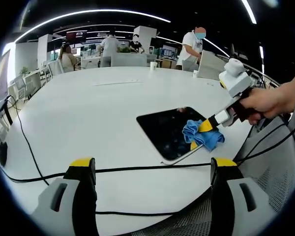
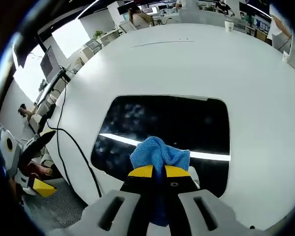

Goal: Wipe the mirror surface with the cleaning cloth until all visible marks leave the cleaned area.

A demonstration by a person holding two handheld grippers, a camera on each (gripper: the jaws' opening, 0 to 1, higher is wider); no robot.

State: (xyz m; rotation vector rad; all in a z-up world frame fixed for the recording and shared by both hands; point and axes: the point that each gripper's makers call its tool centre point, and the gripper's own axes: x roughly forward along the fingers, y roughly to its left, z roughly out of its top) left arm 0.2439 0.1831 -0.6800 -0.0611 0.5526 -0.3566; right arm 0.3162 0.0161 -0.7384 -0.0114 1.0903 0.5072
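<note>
**Right gripper presses the blue cloth on the mirror; left gripper waits open**

In the right gripper view, the right gripper (image 2: pixel 159 172) has its yellow-tipped jaws drawn together on a bunched blue cleaning cloth (image 2: pixel 160 153), which bulges out just beyond the tips and rests on the near part of the mirror (image 2: pixel 187 123). The mirror is a dark, round-cornered rectangular pane lying flat on the white table (image 2: pixel 187 59); its surface reflects a bright ceiling strip and looks faintly mottled toward the far left corner.

In the left gripper view, the left gripper (image 1: pixel 155 169) holds its two jaws wide apart with nothing between them, above the table's near edge and well apart from the mirror (image 1: pixel 164 130). A black cable (image 1: pixel 137 169) runs across the table just beyond its tips. From the right, a person's hand (image 1: pixel 265 103) brings the right gripper (image 1: pixel 200 133) down onto the cloth (image 1: pixel 202 133) at the mirror's near right corner.

Farther off, a paper cup (image 1: pixel 153 65) stands at the table's far side, and several people stand or sit among desks in the office behind.
</note>
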